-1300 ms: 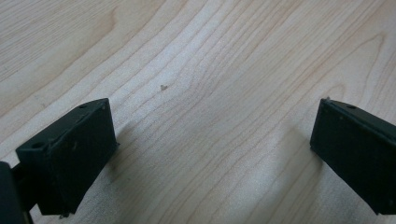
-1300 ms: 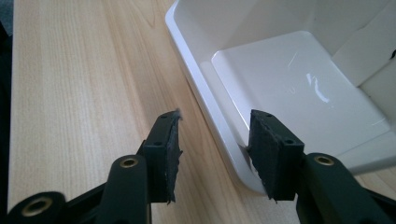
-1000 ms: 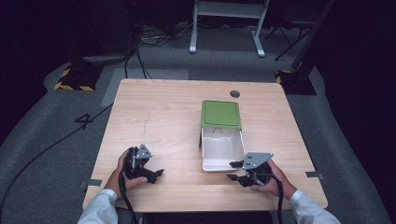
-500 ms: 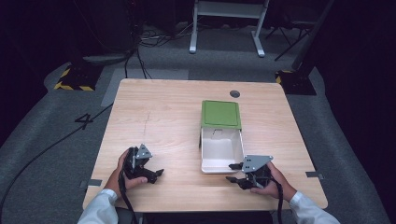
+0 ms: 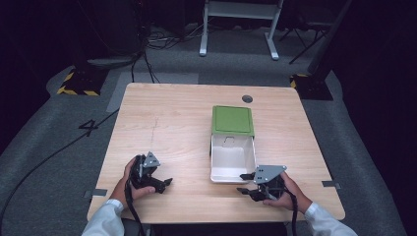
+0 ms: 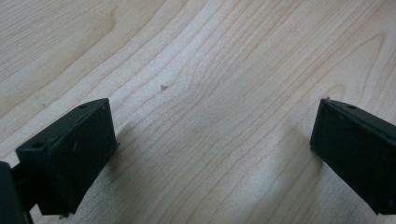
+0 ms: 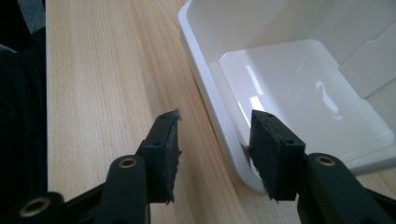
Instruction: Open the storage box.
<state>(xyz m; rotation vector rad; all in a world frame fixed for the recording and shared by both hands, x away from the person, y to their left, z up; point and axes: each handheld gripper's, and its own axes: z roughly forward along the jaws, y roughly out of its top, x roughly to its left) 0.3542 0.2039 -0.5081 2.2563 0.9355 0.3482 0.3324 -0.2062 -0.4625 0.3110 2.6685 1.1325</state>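
1. My right gripper sits at the near corner of the white box; its jaws are parted and straddle the near wall, one outside on the table, one inside the box; nothing is clamped yet, though the inner jaw looks close to touching the wall and I cannot be sure from this angle.

2. The box lies open right of the table's middle; its green lid lies flat beyond it, touching the box's far edge, probably hinged there.

3. My left gripper rests low over bare wood near the front edge, well apart from the box, jaws spread wide and empty.

4. Risk: if I squeeze the thin glossy wall at a corner, it may flex or slide out of the pads; the box is light and empty, so it could skid or tip.

5. Risk: pulling toward me with one grip could swing the box and drag the lid.

6. Risk: my left gripper is too far off to steady anything.
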